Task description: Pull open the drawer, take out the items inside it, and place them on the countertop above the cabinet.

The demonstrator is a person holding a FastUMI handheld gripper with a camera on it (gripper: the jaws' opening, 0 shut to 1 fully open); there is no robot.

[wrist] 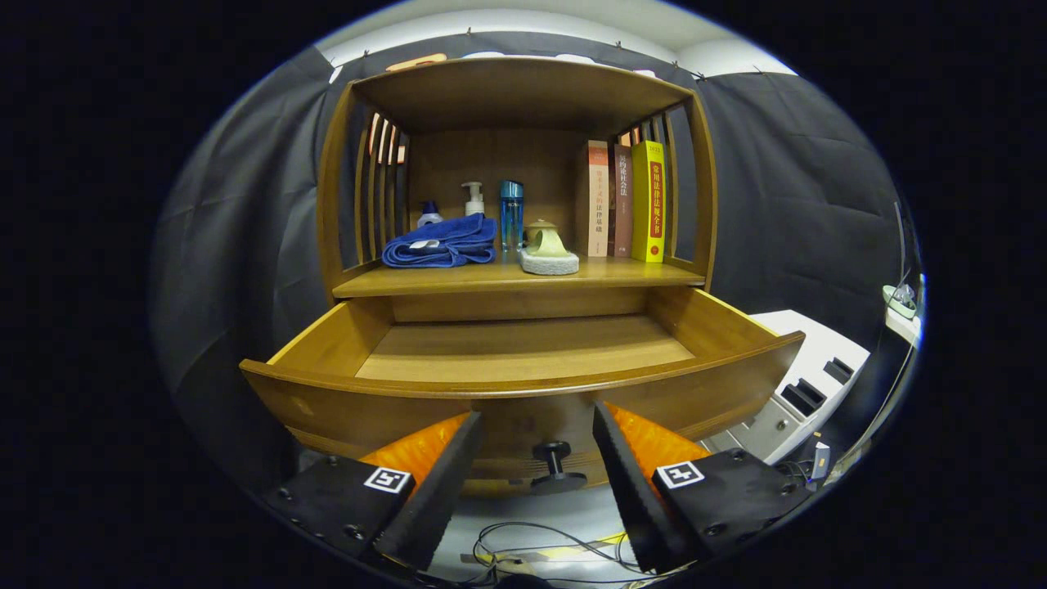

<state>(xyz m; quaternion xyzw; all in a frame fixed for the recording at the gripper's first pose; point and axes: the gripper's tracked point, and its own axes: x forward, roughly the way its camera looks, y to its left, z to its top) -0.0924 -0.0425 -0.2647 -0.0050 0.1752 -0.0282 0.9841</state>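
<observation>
Claw (536, 421) spread wide, holding nothing. Dark round drawer knob (555, 466) sits between the fingers, untouched. Brown wooden drawer (523, 384) is pulled open just ahead of the fingertips; its visible floor is bare wood. Beyond and above it, on the wooden countertop (515, 276): folded blue towel (442, 243), white pump bottle (474, 199), blue translucent bottle (511, 213), pale green lidded pot (546, 237) on a grey pad, three upright books (626, 200).
</observation>
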